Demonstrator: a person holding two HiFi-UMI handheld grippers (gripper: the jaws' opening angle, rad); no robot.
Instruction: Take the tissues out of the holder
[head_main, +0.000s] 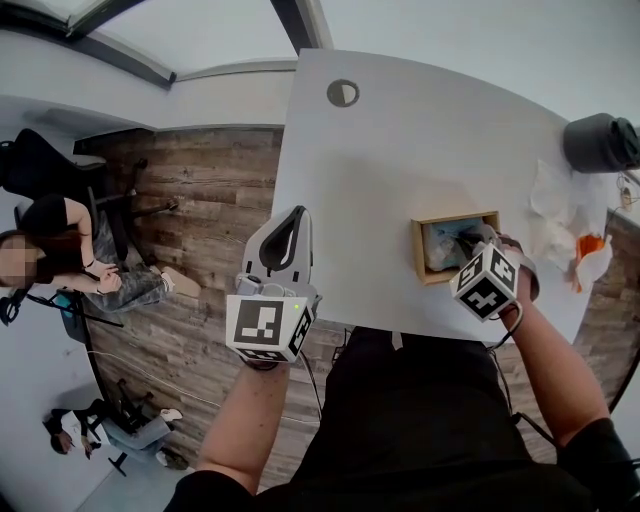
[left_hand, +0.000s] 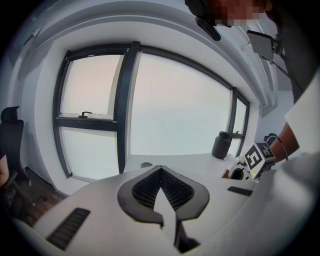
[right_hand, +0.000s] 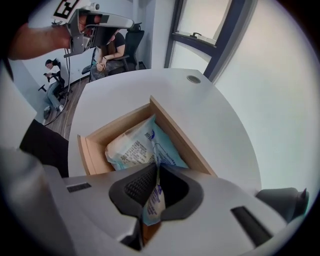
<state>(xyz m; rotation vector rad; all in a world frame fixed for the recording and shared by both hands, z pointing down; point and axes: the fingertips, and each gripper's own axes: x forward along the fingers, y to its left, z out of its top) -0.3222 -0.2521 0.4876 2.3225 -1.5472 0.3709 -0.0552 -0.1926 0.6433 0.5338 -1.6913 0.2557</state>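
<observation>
One big white table (head_main: 400, 160) fills most of what I see. Near its edge close to me sits the wooden holder (right_hand: 177, 132), with the tissue pack (right_hand: 132, 147) lying inside it. My right gripper (right_hand: 154, 192) points down into the holder with its jaws squeezed on a fold of the pack's blue and white wrapper, and my left gripper (left_hand: 161, 175) waits by the table's left edge, jaws closed together with nothing between them.

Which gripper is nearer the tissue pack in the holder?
Right. The right gripper is shut on the tissue pack inside the wooden holder; the left gripper hovers at the table's left edge, apart from it.
</observation>
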